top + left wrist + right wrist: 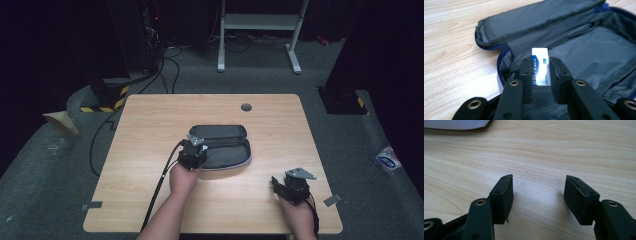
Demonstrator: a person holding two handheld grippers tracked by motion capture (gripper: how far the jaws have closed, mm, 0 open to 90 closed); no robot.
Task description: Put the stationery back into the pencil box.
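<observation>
We hold the left tool clenched on a small white eraser with a dark blue printed sleeve; in the left gripper view its two black jaws press on the eraser's long sides, and the white end of the eraser sticks out beyond the jaw tips. The eraser sits just above the open mouth of a grey pencil case, whose lid is folded back on the far side and whose blue zipper edge curves around the opening to the left of the jaws. Behind the eraser we see the grey fabric lining of the case, with faint printed lettering on it. In the high view the left tool is at the near left edge of the pencil case, which lies open near the middle of the light wooden surface, and a black cable trails from the tool back toward the near edge. Our right tool rests well apart from the case, near the right front part of the surface. In the right gripper view its jaws stand released, with bare wood grain between them and nothing held, and a corner of pale grey fabric shows at the upper left edge.
</observation>
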